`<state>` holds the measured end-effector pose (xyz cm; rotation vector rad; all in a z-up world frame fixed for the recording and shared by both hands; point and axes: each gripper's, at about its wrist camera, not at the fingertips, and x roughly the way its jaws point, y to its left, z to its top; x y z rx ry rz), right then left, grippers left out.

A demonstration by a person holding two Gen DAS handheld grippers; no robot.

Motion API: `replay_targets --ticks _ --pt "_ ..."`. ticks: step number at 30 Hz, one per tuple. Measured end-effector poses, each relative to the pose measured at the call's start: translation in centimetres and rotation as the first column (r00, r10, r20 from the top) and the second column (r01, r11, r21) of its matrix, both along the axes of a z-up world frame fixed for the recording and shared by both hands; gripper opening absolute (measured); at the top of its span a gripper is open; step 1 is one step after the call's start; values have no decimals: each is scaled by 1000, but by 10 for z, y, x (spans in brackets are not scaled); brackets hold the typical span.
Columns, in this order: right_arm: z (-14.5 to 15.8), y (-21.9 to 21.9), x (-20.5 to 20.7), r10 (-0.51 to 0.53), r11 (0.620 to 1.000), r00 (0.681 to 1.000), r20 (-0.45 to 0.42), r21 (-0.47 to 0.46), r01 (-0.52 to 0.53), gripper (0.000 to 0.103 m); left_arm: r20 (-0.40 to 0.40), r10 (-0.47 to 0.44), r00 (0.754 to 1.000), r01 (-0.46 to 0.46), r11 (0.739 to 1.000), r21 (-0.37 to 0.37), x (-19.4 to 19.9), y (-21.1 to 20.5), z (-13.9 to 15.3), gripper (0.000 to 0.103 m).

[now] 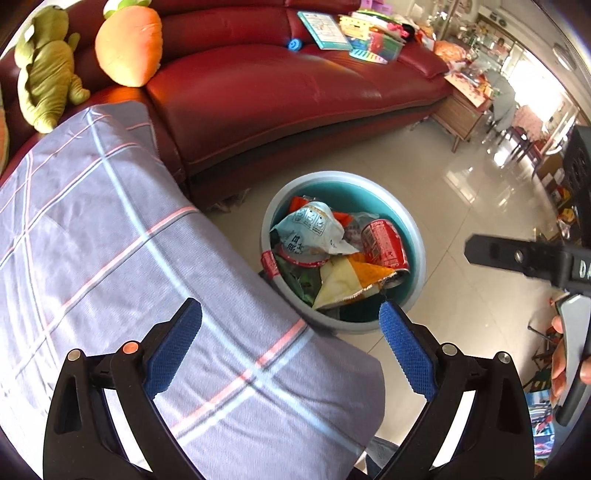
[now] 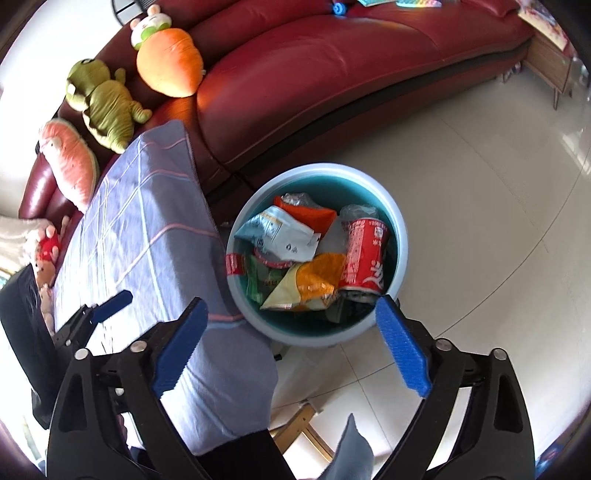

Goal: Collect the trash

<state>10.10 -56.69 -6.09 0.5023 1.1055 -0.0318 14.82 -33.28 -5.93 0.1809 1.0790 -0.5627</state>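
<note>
A teal bin with a pale rim (image 1: 415,236) (image 2: 403,236) stands on the floor beside the cloth-covered table. Inside lie a crushed red can (image 1: 384,243) (image 2: 364,254), a white-and-blue wrapper (image 1: 314,230) (image 2: 280,236) and a yellow-orange snack bag (image 1: 354,282) (image 2: 310,284). My left gripper (image 1: 290,308) hovers open over the table's edge and the bin's near rim, nothing between its blue pads. My right gripper (image 2: 291,304) is open and empty above the bin's near side. One of its fingers (image 1: 517,256) shows at the right of the left wrist view.
A blue-grey plaid cloth (image 1: 110,240) (image 2: 147,229) covers the table left of the bin. Behind runs a red leather sofa (image 1: 277,85) (image 2: 332,74) with plush toys (image 1: 48,74) (image 2: 103,103) and books (image 1: 325,29). Glossy tile floor (image 1: 461,177) lies to the right, with a wooden side table (image 1: 461,110) beyond.
</note>
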Motion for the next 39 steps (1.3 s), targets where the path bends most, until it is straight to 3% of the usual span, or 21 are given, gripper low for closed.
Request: replay_targets --ticks 14,25,39 --pt "24 27 -63 23 983 1000 17 -183 -19 96 45 48 998 -49 999 15 -44 31 18 99" --pt "26 49 -95 36 970 999 40 -241 -25 96 68 92 993 -93 996 8 -77 60 27 99" --pt "34 66 -111 62 953 997 51 -299 -44 96 91 137 986 -137 991 -8 -90 83 39 99"
